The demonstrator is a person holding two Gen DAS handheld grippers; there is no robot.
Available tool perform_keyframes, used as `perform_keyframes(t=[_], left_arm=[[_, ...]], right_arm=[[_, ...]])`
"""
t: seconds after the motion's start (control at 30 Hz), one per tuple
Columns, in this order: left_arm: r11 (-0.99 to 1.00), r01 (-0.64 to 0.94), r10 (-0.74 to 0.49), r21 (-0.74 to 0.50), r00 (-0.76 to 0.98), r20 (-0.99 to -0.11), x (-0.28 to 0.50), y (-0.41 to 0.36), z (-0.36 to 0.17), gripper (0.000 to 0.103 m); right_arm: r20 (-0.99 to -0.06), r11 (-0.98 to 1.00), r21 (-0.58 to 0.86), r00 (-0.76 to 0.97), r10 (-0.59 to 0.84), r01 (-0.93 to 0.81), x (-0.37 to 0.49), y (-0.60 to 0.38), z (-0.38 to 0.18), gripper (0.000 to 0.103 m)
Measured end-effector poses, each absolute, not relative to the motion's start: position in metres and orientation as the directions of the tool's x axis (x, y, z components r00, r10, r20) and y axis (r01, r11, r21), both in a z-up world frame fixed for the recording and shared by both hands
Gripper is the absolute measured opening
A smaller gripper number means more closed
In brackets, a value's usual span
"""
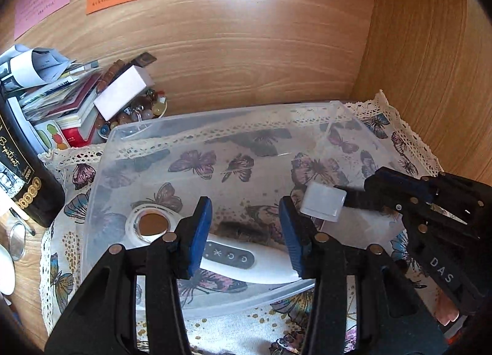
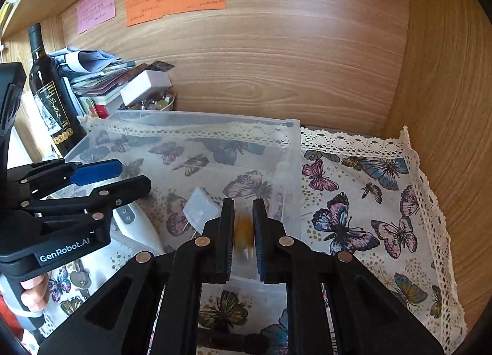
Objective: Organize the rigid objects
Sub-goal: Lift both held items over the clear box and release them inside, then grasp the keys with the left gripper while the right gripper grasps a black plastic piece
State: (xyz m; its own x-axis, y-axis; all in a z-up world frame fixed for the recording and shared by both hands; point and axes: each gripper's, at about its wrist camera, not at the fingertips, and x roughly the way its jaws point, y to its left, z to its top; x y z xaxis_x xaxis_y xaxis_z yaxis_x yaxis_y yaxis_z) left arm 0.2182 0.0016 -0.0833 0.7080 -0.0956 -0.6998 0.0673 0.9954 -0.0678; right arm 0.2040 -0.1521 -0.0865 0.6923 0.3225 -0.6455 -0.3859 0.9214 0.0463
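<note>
Left gripper (image 1: 246, 232): fingers wide, over the bin (image 1: 215, 127).
Right gripper (image 2: 243, 232): fingers narrow, gripping an orange item (image 2: 244, 232) (blurred).

Butterfly cloth (image 2: 353, 201) and wine bottle (image 2: 50, 93) on wooden shelf (image 1: 27, 275).

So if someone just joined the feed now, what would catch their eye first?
Probably the clear plastic bin on the butterfly cloth, with a white handheld device lying inside it. Next, the right gripper shut on a small blurred orange object above the bin, beside a white plug adapter, while the left gripper hangs open over the device.
</note>
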Motion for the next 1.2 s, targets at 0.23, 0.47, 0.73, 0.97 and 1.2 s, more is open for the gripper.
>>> perform_keyframes(t=[0.23, 0.47, 0.73, 0.97, 1.2], left_arm=[[0.997, 0.049, -0.076, -0.059, 0.738, -0.671, 0.205, 0.004, -0.071, 0.076], [0.998, 0.037, -0.056, -0.043, 0.77, -0.635, 0.178, 0.01, -0.055, 0.096], [1.0, 0.028, -0.03, -0.013, 0.759, -0.651, 0.14, 0.022, -0.062, 0.097], [1.0, -0.001, -0.003, -0.005, 0.705, -0.709, 0.115, 0.038, -0.085, 0.097], [1.0, 0.018, 0.006, 0.022, 0.629, -0.778, 0.1, 0.041, -0.115, 0.097]], right_arm=[[-0.605, 0.922, 0.046, 0.724, 0.332, -0.385, 0.189, -0.158, -0.072, 0.042], [-0.56, 0.925, 0.034, 0.759, 0.331, -0.379, 0.166, -0.167, -0.057, 0.057], [-0.574, 0.934, 0.02, 0.761, 0.302, -0.355, 0.143, -0.18, -0.063, 0.065], [-0.616, 0.94, 0.021, 0.736, 0.281, -0.341, 0.131, -0.186, -0.079, 0.069], [-0.655, 0.945, 0.033, 0.707, 0.267, -0.326, 0.123, -0.19, -0.095, 0.072]])
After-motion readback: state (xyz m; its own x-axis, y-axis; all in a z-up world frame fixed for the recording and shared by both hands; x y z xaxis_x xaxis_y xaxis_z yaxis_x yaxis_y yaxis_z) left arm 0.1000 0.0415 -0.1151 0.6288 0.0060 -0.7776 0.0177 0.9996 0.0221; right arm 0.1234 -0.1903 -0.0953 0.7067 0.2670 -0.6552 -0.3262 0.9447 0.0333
